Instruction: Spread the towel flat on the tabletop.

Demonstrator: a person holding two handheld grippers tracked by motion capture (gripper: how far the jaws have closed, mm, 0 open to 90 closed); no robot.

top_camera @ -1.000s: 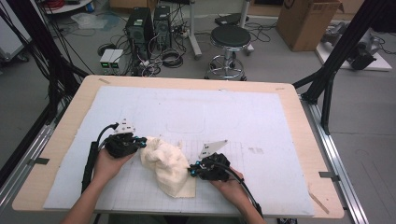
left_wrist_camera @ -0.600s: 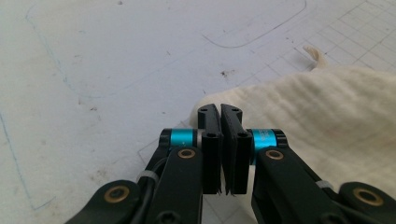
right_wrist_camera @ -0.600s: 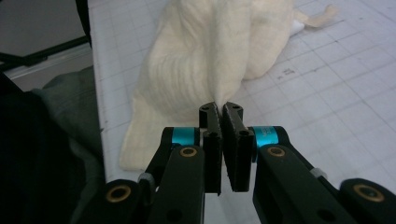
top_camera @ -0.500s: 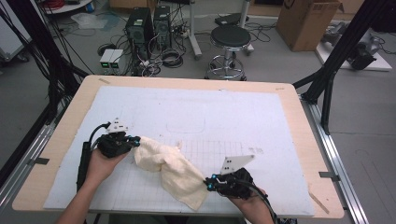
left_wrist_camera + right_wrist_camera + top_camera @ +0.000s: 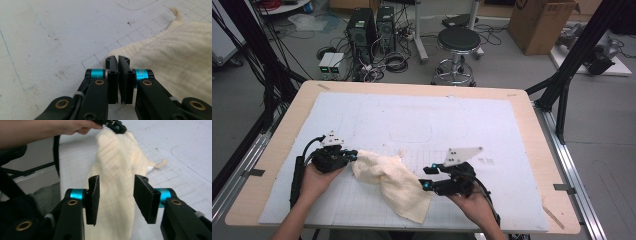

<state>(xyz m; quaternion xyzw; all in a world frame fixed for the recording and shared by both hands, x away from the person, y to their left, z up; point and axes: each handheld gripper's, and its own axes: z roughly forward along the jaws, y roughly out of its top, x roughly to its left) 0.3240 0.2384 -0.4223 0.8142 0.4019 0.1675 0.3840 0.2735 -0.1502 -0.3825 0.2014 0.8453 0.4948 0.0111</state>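
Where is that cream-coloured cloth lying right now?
In the high view the cream cloth lies on the white mat near the table's front edge, stretched between the left gripper, which pinches its corner, and the right gripper, whose jaws have just been opening.

Beyond your table (image 5: 277, 200), with its white gridded mat (image 5: 492, 125), you have a grey floor (image 5: 512, 70). A round black stool (image 5: 458, 40) stands there beside two computer towers (image 5: 371, 25) amid tangled cables (image 5: 392, 60); a cardboard box (image 5: 539, 25) sits further right.
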